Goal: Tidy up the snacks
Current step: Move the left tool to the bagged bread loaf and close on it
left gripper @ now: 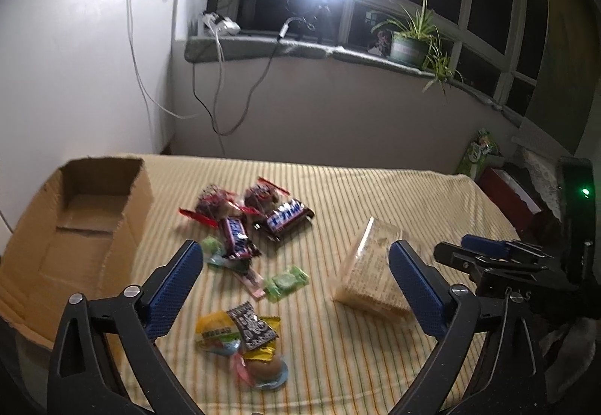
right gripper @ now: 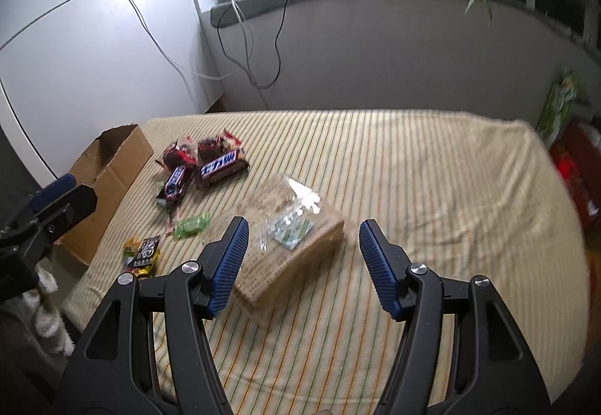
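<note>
Snacks loose on striped yellow cloth-covered table (right gripper: pixel 432 167): dark chocolate bars (left gripper: pixel 287 219), green candy (left gripper: pixel 287 281), yellow and black packets (left gripper: pixel 240 330). Clear-wrapped tan cracker pack (right gripper: pixel 296 242) lies right of them. Open brown cardboard box (left gripper: pixel 90 223) at left. Left gripper (left gripper: pixel 295 287) jaws wide, empty; right gripper (right gripper: pixel 304 264) jaws apart above the pack, gripping nothing.
</note>
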A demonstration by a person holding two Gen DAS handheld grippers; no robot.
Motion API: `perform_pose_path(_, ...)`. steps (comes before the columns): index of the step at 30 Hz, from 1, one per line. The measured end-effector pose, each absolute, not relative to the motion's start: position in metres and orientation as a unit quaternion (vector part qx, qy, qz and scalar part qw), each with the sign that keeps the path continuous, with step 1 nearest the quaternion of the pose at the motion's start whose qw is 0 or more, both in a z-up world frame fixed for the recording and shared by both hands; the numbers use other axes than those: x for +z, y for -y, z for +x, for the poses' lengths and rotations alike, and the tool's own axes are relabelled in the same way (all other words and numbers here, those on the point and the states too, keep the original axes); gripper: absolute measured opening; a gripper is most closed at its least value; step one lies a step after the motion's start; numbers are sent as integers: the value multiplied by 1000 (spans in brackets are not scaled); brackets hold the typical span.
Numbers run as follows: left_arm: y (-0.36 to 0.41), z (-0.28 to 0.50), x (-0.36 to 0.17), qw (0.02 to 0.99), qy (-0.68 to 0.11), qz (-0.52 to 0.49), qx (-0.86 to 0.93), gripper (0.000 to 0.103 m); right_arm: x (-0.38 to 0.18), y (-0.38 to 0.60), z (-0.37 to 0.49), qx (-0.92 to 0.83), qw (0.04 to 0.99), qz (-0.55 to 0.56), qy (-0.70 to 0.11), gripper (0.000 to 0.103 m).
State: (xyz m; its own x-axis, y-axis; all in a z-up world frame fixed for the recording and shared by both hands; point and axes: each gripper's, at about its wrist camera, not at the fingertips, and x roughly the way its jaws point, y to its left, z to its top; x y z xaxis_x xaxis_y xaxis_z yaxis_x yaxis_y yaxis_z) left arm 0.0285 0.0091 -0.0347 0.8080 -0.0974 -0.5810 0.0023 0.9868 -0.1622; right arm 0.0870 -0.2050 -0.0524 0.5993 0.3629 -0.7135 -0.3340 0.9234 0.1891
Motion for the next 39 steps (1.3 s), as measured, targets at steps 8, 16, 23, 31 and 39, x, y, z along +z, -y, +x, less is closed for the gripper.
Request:
perform_pose_path(8,-2,50,-63,913,-366,-147,-108,84,-80,212,103,223,858,62,-458,64)
perform_pose_path(16,8,74,-86,888,-406,-167,-137,66,-101,215,118,239,835,97,-486,64)
perform_pose_path(23,14,91,-91,878,-424,-162,-155,60,-112,210,128,250,824,115,-496,64)
perform_pose_path(31,16,102,-102,867,-438,-168,-167,49,-116,210,132,260,817,128,-498,63)
perform_pose_path(39,17,108,-107,863,-445,-160,-176,46,-124,201,135,272,809,137,-503,56)
